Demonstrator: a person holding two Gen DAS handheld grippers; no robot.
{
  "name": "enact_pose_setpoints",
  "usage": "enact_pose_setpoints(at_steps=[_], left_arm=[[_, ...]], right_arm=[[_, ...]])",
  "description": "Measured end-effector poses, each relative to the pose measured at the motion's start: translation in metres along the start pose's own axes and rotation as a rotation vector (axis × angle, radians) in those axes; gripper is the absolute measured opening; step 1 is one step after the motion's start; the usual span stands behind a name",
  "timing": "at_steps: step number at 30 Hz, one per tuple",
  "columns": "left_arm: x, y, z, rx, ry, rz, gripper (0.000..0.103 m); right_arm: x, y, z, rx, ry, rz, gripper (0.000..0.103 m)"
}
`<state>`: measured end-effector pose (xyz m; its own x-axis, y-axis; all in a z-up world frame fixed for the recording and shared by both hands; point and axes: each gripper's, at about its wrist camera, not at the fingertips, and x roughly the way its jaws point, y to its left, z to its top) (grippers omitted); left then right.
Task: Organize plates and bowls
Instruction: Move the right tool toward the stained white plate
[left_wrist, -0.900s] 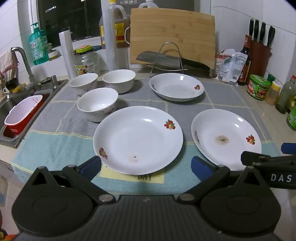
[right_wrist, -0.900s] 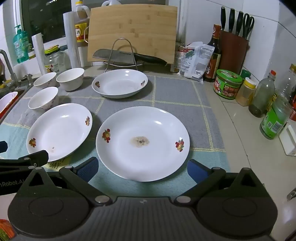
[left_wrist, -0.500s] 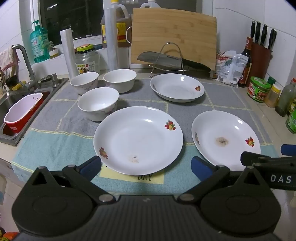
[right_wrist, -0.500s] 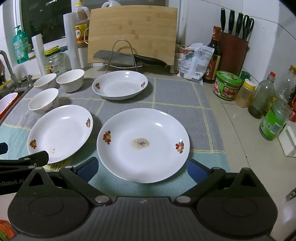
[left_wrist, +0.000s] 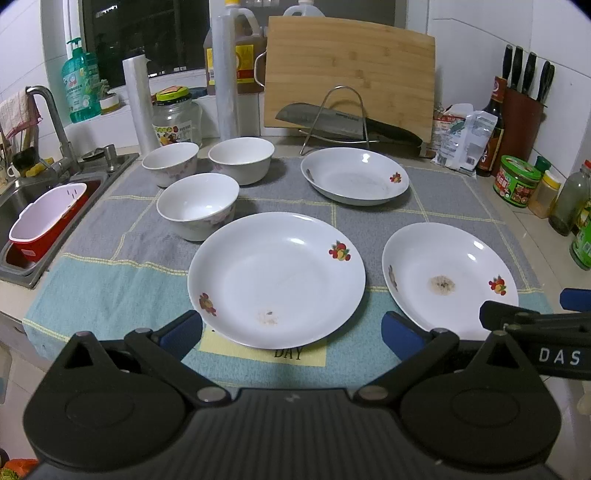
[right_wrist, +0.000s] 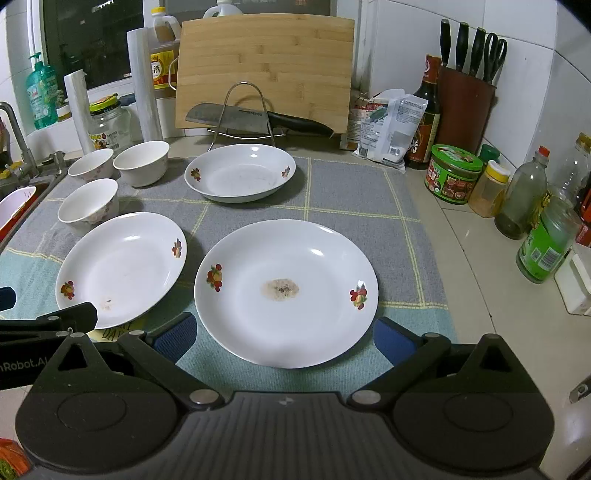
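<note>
Three white flowered plates lie on the cloth: a near-left plate (left_wrist: 277, 277) (right_wrist: 122, 266), a near-right plate with a brown stain (left_wrist: 448, 280) (right_wrist: 286, 291), and a far plate (left_wrist: 354, 179) (right_wrist: 240, 171). Three white bowls (left_wrist: 197, 205) (left_wrist: 170, 162) (left_wrist: 242, 158) stand at the back left; the nearest bowl also shows in the right wrist view (right_wrist: 88, 205). My left gripper (left_wrist: 291, 330) is open, just short of the near-left plate. My right gripper (right_wrist: 282, 338) is open, at the near edge of the stained plate. Both are empty.
A sink (left_wrist: 55, 206) with a red-and-white basket (left_wrist: 44, 221) lies at the left. A cleaver on a wire rack (right_wrist: 255, 118) and a bamboo board (right_wrist: 264, 70) stand behind. Jars and bottles (right_wrist: 517, 199) and a knife block (right_wrist: 465, 107) line the right counter.
Both grippers have drawn back and risen very slightly, so the plates sit a little lower in view. Nothing on the cloth has moved.
</note>
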<state>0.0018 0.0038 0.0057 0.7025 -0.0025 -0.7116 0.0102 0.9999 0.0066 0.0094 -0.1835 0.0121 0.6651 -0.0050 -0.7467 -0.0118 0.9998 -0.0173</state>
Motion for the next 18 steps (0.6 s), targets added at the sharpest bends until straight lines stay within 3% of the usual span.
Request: enact_pose_setpoints(at_steps=[18], left_arm=[[-0.0011,-0.0056,0.0008,-0.007,-0.003,-0.01,0.102]], right_arm=[[-0.0001,-0.0026,0.0043,-0.004,0.0,-0.012,0.103]])
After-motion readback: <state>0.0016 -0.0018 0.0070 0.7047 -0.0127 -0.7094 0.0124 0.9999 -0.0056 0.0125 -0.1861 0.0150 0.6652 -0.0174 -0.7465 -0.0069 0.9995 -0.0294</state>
